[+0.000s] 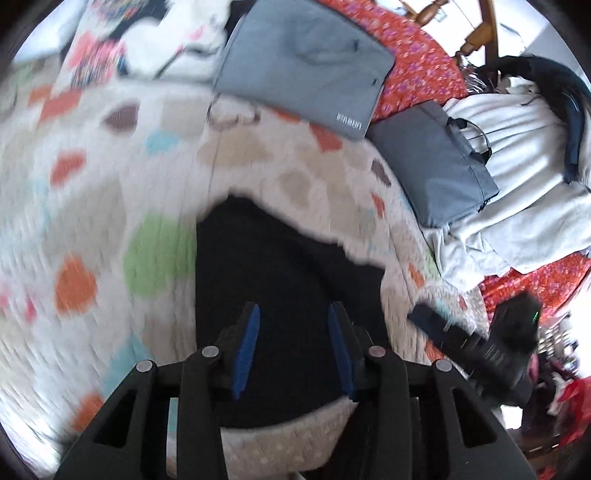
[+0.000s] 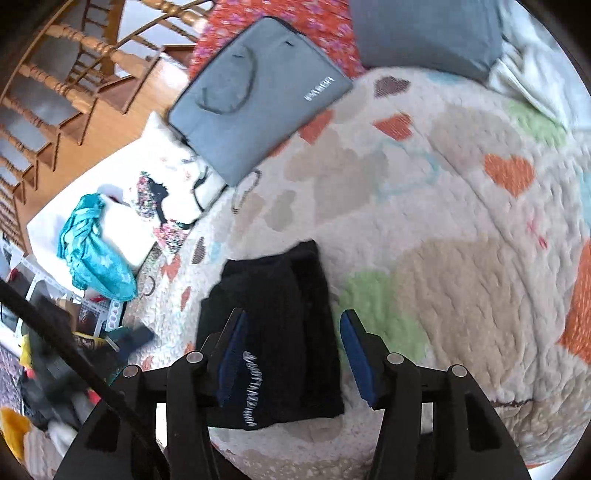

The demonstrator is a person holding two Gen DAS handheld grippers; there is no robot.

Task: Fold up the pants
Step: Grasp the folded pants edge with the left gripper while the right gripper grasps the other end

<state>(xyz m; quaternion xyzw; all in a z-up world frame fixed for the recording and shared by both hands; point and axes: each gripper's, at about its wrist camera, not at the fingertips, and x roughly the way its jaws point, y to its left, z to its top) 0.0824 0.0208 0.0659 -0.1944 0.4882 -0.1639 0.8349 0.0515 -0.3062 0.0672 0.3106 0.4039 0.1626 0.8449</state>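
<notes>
Pants (image 2: 273, 332) sit right between your right fingers, folded into a compact black bundle on the quilt (image 2: 461, 258), white lettering showing close to the left pad. Your right gripper (image 2: 293, 354) is spread wide, blue pads (image 2: 354, 354) apart, nothing pinched; the bundle lies under the gap and runs on past the tips.

Over on the left view, heavy motion blur. Your left gripper (image 1: 293, 347) is open too, fingers (image 1: 245, 347) parted with the pants (image 1: 280, 280) filling the space between and beyond them. Whether the pads touch the cloth, you cannot tell. Off to the right of your right-hand finger there, the other gripper (image 1: 491, 343) shows as a dark blurred shape over the quilt's (image 1: 110, 184) edge.

Further out, ahead of the right tips and a little left, a grey case (image 2: 255, 96) lies partly on the quilt, a thin bracelet-like ring just at its near corner. A second grey bag (image 2: 424, 33) sits far ahead to the right. Way left of the fingers, a teal cloth (image 2: 92, 251) is bunched beside white fabric, and wooden chairs (image 2: 74, 74) stand beyond.
</notes>
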